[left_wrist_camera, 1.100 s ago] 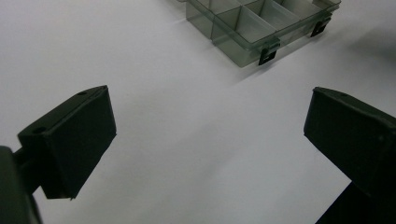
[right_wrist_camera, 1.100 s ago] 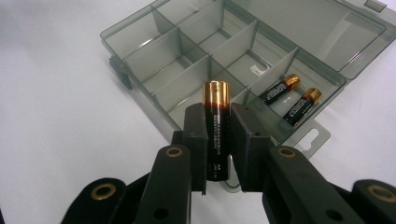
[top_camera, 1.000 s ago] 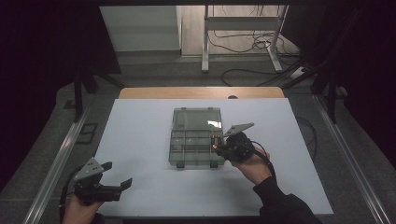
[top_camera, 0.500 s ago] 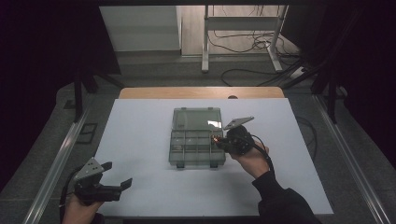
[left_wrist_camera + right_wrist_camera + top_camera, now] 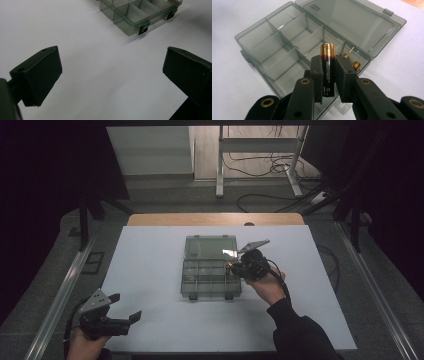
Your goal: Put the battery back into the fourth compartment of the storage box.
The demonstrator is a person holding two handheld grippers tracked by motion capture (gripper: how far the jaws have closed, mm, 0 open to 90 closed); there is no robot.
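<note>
The battery (image 5: 327, 71) bears small white print, only "AA" legible near its base.

From my seat the box (image 5: 287, 50) reads as smoky, see-through plastic, glossy, its open lid (image 5: 352, 25) catching glare; the small latches (image 5: 143, 30) on its front are black plastic. The battery (image 5: 327, 67) has a shiny black wrap with a bright brassy metal cap, and I see two more brassy metal ends (image 5: 356, 65) lying in a compartment. The right gripper (image 5: 328, 75) looks like matt black plastic with brass-coloured rivets set in its arms. The left gripper (image 5: 110, 75) has jaws of the same dull black, slightly grainy. The worktop (image 5: 150, 270) is a smooth, matt white sheet, with a strip of bare wood (image 5: 215, 219) at its far edge.
</note>
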